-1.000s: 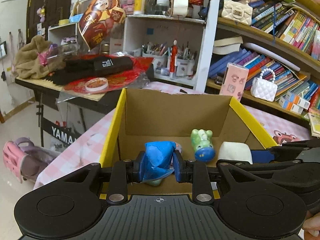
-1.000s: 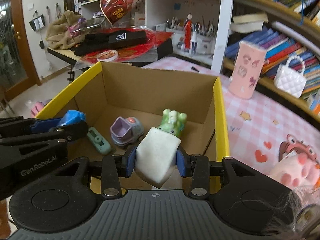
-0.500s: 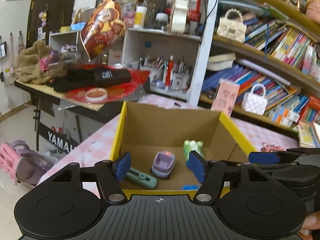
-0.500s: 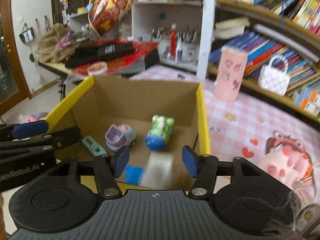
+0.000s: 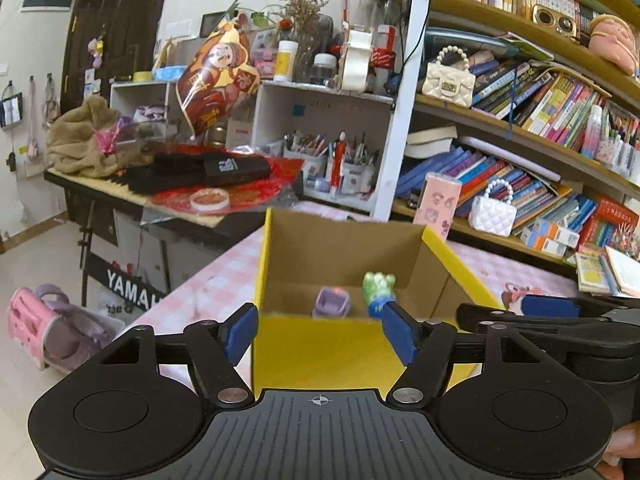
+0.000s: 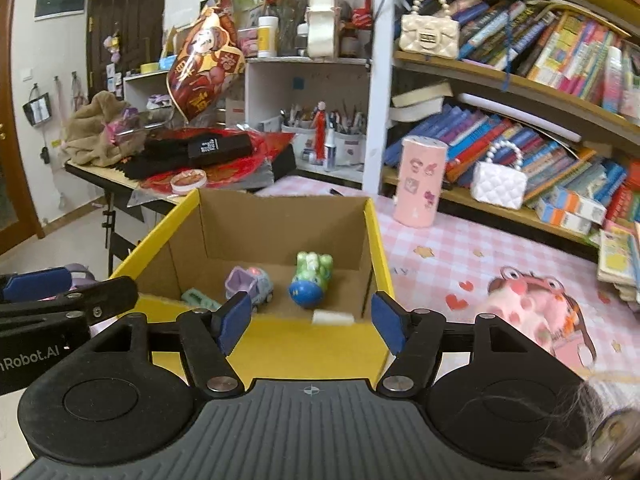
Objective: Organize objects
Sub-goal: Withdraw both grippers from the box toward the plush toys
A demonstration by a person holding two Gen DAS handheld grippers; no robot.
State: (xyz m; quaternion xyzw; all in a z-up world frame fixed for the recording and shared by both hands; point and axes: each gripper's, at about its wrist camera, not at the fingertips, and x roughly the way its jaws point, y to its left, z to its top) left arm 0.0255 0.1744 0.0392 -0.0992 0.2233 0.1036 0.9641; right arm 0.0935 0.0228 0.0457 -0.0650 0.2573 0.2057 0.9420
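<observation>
A yellow cardboard box stands on the pink checked table. Inside it lie a purple toy car, a green and blue toy, a teal piece and a white block whose top shows over the near wall. My left gripper is open and empty, in front of the box's near wall. My right gripper is open and empty, also just in front of the near wall. The blue object is hidden.
A pink canister and a white pearl-handled bag stand behind the box by the bookshelves. A pink frog plush lies on the table to the right. A cluttered keyboard stand is at the left, and a pink toy on the floor.
Both grippers opened and dropped their loads into the box: the left let go of the blue object, the right the white block. Both then pulled back and up from the box.
</observation>
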